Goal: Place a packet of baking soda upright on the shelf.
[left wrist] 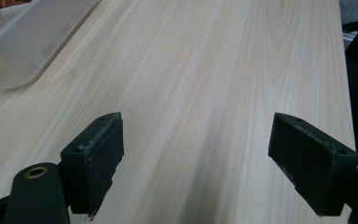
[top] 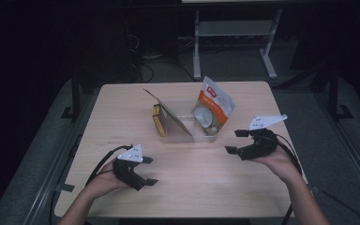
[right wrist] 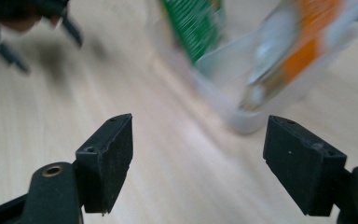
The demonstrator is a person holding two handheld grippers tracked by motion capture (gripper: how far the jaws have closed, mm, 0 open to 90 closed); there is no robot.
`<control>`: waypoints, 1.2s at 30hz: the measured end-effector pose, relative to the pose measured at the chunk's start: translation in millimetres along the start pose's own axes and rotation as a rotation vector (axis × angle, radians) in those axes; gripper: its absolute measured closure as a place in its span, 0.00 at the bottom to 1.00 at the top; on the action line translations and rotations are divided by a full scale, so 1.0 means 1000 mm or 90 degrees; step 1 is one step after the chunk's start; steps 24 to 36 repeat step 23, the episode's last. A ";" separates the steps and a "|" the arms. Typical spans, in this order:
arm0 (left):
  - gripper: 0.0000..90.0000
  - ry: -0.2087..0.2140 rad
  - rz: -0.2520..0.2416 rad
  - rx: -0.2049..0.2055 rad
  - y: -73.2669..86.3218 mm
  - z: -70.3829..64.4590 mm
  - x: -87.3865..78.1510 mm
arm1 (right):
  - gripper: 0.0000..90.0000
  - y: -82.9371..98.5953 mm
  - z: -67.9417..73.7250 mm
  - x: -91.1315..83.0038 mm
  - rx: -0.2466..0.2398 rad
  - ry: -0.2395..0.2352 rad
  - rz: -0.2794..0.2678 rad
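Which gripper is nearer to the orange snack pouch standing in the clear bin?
Right. The right gripper sits open just beside the orange pouch, toward the person. The left gripper, also open, is farther off, across the table at the near-left of the clear bin.

Dim surroundings, table lit from above; right gripper view motion-blurred.

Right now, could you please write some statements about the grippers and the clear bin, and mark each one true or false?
1. The left gripper has its jaws open. True.
2. The right gripper is shut on the orange pouch. False: it is open and holds nothing.
3. The orange pouch stands in the clear bin. True.
4. The clear bin sits on the floor. False: it is on the wooden table.
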State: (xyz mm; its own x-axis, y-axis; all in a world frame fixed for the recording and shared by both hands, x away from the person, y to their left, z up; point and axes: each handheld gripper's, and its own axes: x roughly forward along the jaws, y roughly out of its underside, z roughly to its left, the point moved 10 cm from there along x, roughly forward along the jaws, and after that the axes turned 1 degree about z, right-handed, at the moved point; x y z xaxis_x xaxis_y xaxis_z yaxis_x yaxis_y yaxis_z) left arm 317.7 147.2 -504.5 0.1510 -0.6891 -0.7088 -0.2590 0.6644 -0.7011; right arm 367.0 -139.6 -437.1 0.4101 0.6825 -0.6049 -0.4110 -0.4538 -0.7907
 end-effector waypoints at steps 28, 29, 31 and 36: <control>0.20 -0.011 0.008 0.011 0.004 0.002 0.003 | 0.26 0.048 0.041 0.043 -0.072 -0.054 0.108; 0.20 -0.011 0.008 0.011 0.004 0.002 0.003 | 0.26 0.048 0.041 0.043 -0.072 -0.054 0.108; 0.20 -0.011 0.008 0.011 0.004 0.002 0.003 | 0.26 0.048 0.041 0.043 -0.072 -0.054 0.108; 0.20 -0.011 0.008 0.011 0.004 0.002 0.003 | 0.26 0.048 0.041 0.043 -0.072 -0.054 0.108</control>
